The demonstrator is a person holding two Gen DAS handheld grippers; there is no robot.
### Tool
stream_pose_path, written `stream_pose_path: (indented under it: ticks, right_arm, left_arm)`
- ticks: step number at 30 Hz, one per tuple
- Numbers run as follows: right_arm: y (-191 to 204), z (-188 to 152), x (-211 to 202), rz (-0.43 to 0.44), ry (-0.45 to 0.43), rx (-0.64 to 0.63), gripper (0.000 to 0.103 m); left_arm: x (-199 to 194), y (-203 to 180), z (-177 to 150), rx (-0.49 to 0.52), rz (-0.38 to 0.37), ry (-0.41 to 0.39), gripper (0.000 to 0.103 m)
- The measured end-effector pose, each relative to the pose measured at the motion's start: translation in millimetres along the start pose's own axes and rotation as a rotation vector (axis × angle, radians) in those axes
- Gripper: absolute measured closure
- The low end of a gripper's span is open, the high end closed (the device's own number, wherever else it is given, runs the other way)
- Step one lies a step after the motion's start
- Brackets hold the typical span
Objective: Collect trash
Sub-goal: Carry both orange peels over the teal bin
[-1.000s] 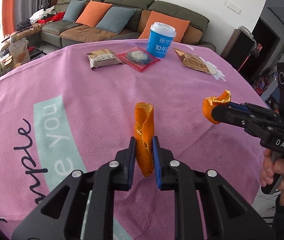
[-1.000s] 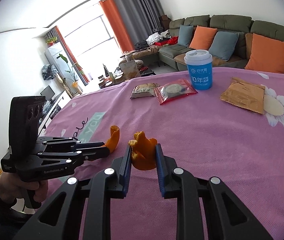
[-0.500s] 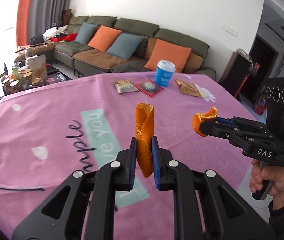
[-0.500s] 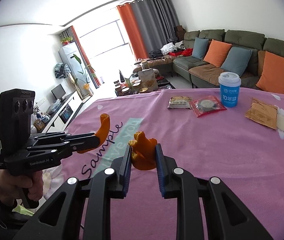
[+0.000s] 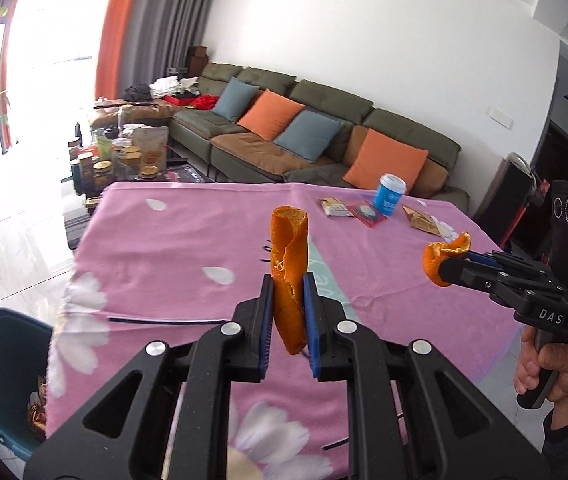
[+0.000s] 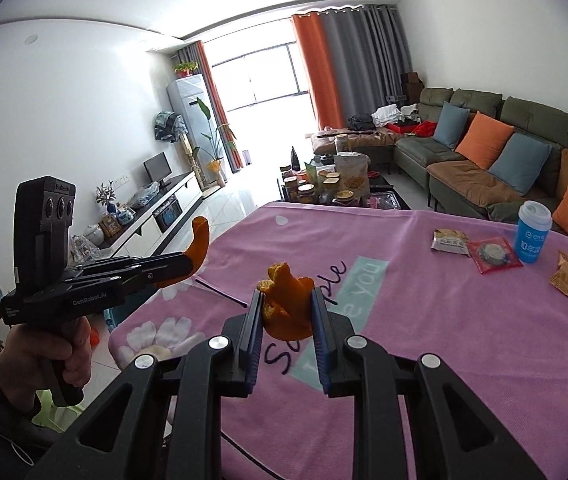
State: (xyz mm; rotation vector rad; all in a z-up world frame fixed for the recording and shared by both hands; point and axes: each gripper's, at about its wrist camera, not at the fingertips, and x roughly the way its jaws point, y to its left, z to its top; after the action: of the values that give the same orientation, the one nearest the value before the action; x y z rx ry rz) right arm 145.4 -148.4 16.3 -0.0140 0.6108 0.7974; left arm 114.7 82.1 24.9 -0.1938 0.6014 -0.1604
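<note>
Between the left jaws: the left hand-held gripper (image 5: 287,316) is clamped on a rolled strip of orange peel (image 5: 288,264), which stands upright above the pink worktop (image 5: 172,264).
Right tool: the right hand-held gripper (image 6: 287,320) is closed on a crumpled chunk of orange peel (image 6: 285,304), also held in the air over the cloth; from the left wrist view it shows at the right with its peel at the tip (image 5: 443,258).
Handling: both peels look light, limp and slightly slick on the rind side. They would bend or tear rather than resist, so a pinch across the thick middle of the curl, as now, seems the safest hold. A grip at a thin torn edge could let a piece slip out.
Bin: a dark teal trash bin (image 5: 2,376) sits on the floor just beyond the worktop's near-left corner, with some waste already inside.
Far end: a blue paper cup (image 5: 388,194), a red snack packet (image 5: 365,213), a pale snack packet (image 5: 333,206) and a brown wrapper (image 5: 421,220) lie near the sofa-side edge, uncollected.
Change: compared with half a second ago, both tools have pulled back and swung left; the far litter looks smaller, and the bin, unseen then, is now in view, so the drop seems close.
</note>
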Motion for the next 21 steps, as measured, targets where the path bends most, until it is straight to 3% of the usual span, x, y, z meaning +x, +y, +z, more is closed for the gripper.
stream_pose_path:
  ticks: [10, 21]
  right_arm:
    - [59, 20, 20, 0.060, 0.001, -0.111, 0.082]
    - [100, 38, 56, 0.153, 0.024, -0.187, 0.082]
  left_arm:
    - [-65, 52, -10, -0.064, 0.089, -0.077, 0.088]
    - [-109, 97, -14, -0.131, 0.214, -0.124, 0.088]
